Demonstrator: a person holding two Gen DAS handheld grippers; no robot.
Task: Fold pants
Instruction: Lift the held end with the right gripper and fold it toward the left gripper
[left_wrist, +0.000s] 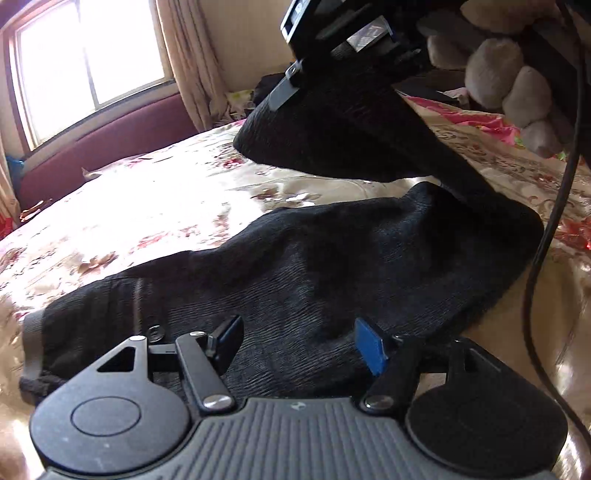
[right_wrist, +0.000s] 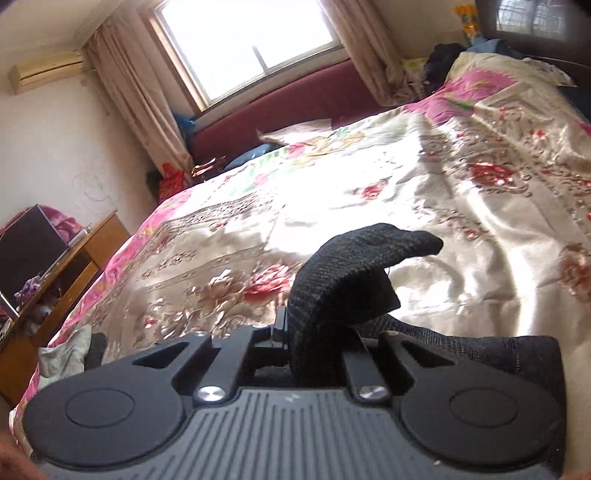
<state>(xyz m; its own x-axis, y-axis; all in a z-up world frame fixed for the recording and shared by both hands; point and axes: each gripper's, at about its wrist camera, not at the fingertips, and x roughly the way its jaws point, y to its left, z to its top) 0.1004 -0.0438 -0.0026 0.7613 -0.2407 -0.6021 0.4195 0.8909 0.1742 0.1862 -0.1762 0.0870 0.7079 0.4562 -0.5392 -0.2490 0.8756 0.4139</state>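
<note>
Black ribbed pants (left_wrist: 332, 258) lie on the floral bedspread (left_wrist: 147, 192). In the left wrist view my left gripper (left_wrist: 303, 343) is open just above the waist end, blue pads (left_wrist: 371, 347) apart, touching nothing that I can see. My right gripper (left_wrist: 295, 83) is up at the top, shut on the far end of the pants, which hangs down from it in a lifted fold. In the right wrist view my right gripper (right_wrist: 314, 332) is shut on a thick fold of the black pants (right_wrist: 343, 273) that sticks up between its fingers.
A window (right_wrist: 251, 44) with curtains and a maroon padded bench (right_wrist: 295, 107) lie beyond the bed. A wooden desk (right_wrist: 55, 280) stands left of the bed. A pile of dark clothes (right_wrist: 439, 62) sits near the pillow end. A black cable (left_wrist: 546, 240) hangs at the right.
</note>
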